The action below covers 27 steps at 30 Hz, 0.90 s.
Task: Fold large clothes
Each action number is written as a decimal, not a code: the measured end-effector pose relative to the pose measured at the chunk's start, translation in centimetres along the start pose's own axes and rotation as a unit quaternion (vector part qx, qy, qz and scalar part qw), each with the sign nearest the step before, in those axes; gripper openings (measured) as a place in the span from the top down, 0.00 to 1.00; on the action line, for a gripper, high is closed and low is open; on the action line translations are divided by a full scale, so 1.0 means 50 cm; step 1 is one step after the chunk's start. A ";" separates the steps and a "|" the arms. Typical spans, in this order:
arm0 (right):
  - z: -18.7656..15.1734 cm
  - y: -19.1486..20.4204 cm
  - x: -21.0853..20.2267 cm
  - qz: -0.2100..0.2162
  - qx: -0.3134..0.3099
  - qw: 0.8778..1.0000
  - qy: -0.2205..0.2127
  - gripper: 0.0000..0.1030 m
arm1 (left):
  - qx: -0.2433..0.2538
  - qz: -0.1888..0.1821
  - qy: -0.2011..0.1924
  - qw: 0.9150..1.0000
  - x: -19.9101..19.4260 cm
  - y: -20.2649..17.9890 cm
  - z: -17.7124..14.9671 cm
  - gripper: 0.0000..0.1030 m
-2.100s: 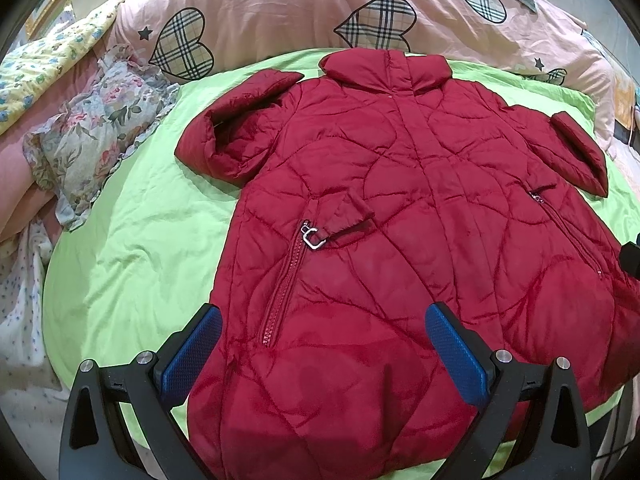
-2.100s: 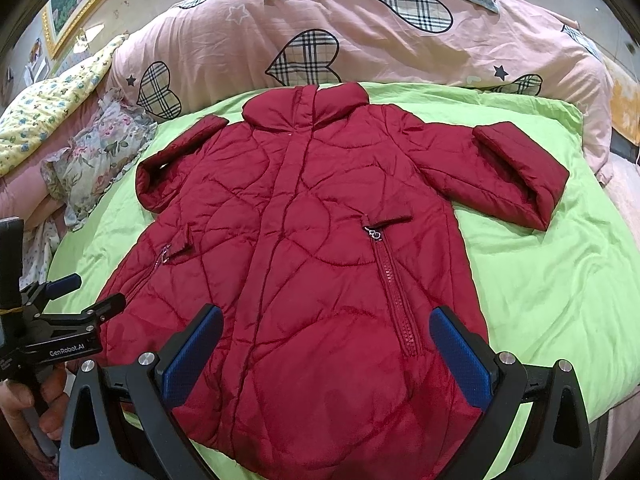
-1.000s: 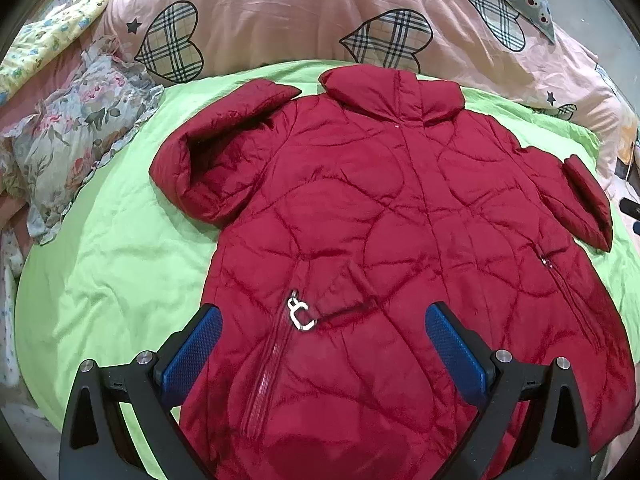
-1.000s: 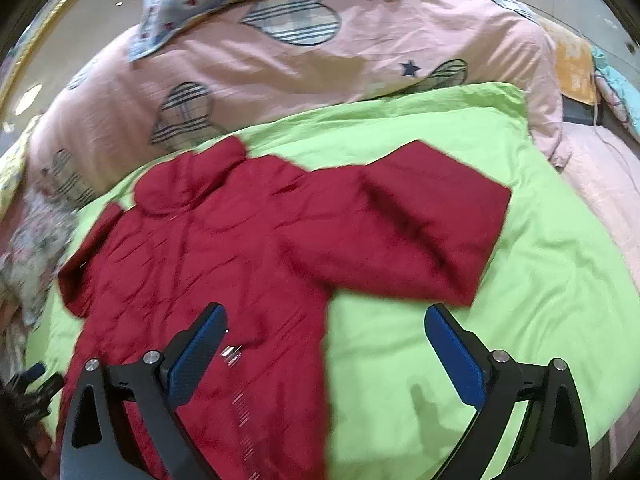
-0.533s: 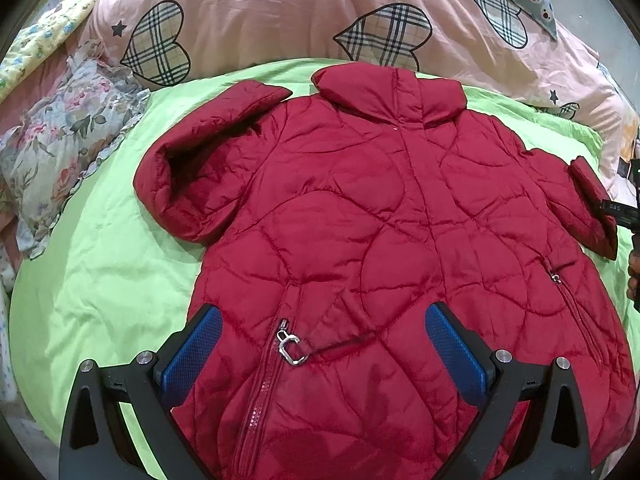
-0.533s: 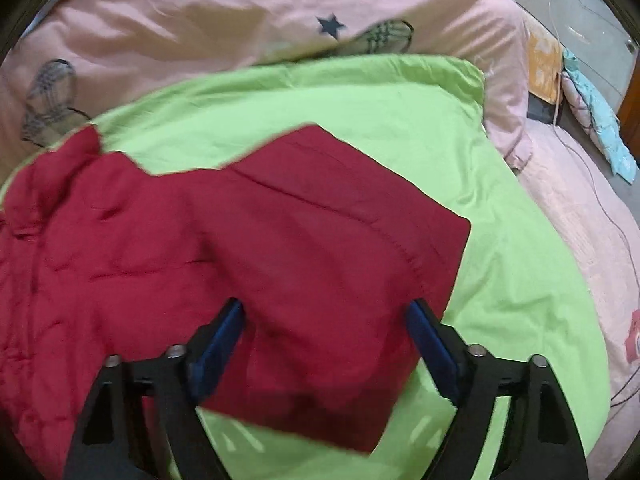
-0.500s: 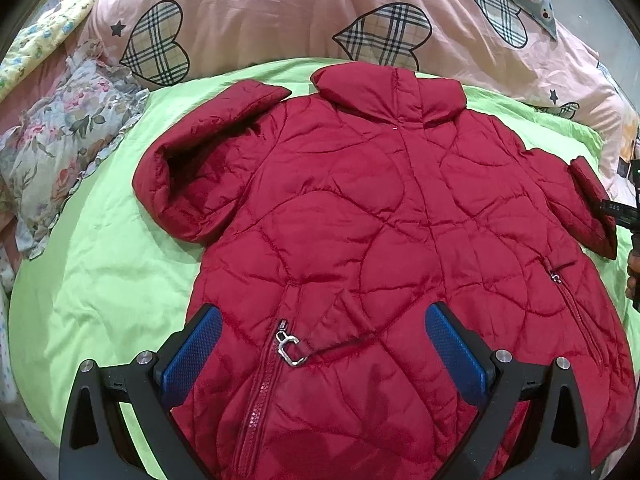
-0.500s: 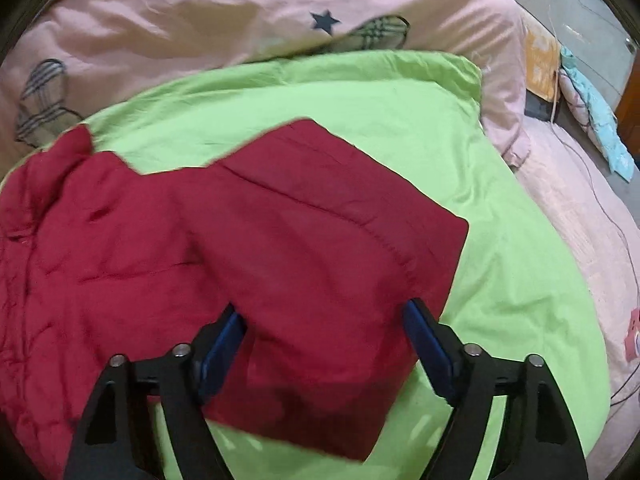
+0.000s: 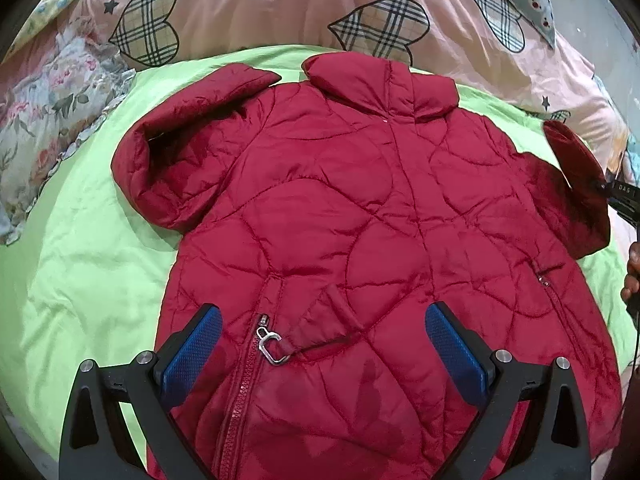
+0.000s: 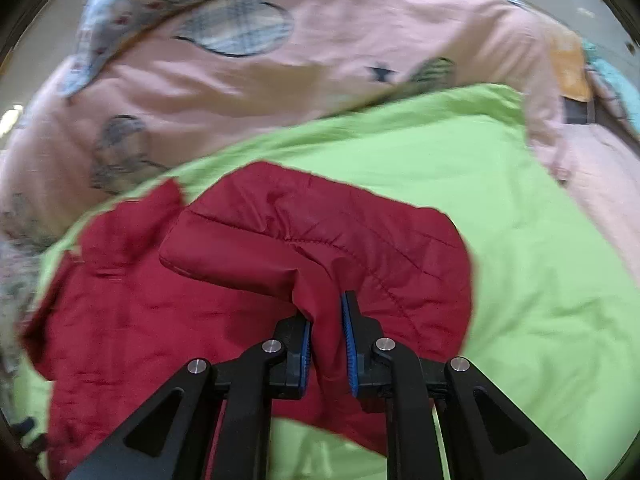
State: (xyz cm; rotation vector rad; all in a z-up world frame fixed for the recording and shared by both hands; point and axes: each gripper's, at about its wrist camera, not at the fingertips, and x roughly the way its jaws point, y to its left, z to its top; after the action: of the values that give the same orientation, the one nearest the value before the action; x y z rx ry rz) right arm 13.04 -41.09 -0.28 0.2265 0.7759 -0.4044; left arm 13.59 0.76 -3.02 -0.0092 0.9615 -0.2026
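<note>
Red quilted puffer jacket (image 9: 360, 208) is lying front-up and spread flat on the lime-green sheet (image 9: 80, 264) of the bed, collar (image 9: 384, 84) toward the top of the frame, hem running out the bottom edge.

Right gripper (image 10: 327, 340) is pinching the cuff end of the jacket's right-of-frame sleeve (image 10: 320, 248); its 2 blue pads are pressed together on the fabric, which is bunching between them. In the left wrist view that same sleeve is sitting at the right edge, raised off the sheet. The right wrist view is motion-blurred. Probably a pinch at the cuff so the whole sleeve can be swung in over the chest as the 1st fold.

Left gripper (image 9: 324, 344) is hovering spread wide over the lower front, holding nothing, the pocket zipper pull (image 9: 269, 344) lying between its fingers. Likely waiting there to pin the body, or to go for the other sleeve (image 9: 188, 144), which is lying doubled back on itself at upper left.

Pink duvet with plaid hearts (image 9: 280, 8) is piled behind the collar; a floral cloth (image 9: 44, 108) is sitting at the left edge.

Fold judged as just starting.
</note>
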 end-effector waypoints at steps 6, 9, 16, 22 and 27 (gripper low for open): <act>-0.020 0.167 0.004 0.089 -0.042 0.995 0.012 0.87 | -0.021 -0.028 -0.005 0.999 -0.006 0.032 0.007 0.01; -0.046 0.248 0.024 0.121 -0.072 0.990 0.028 0.87 | -0.037 -0.048 0.001 0.998 0.000 0.054 0.011 0.01; -0.132 0.389 0.084 0.160 -0.142 0.975 0.058 0.87 | -0.089 -0.137 0.029 0.986 0.038 0.111 0.042 0.02; -0.182 0.451 0.123 0.189 -0.190 0.960 0.082 0.87 | -0.137 -0.190 0.042 0.971 0.100 0.153 0.105 0.02; -0.199 0.487 0.121 0.209 -0.221 0.949 0.078 0.86 | -0.177 -0.246 0.053 0.951 0.179 0.175 0.171 0.03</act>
State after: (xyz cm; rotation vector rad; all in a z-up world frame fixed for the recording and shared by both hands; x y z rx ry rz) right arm 21.19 -17.37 -10.31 -0.0038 0.9272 0.1947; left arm 27.00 7.08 -6.26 -0.5796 1.0807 -0.4908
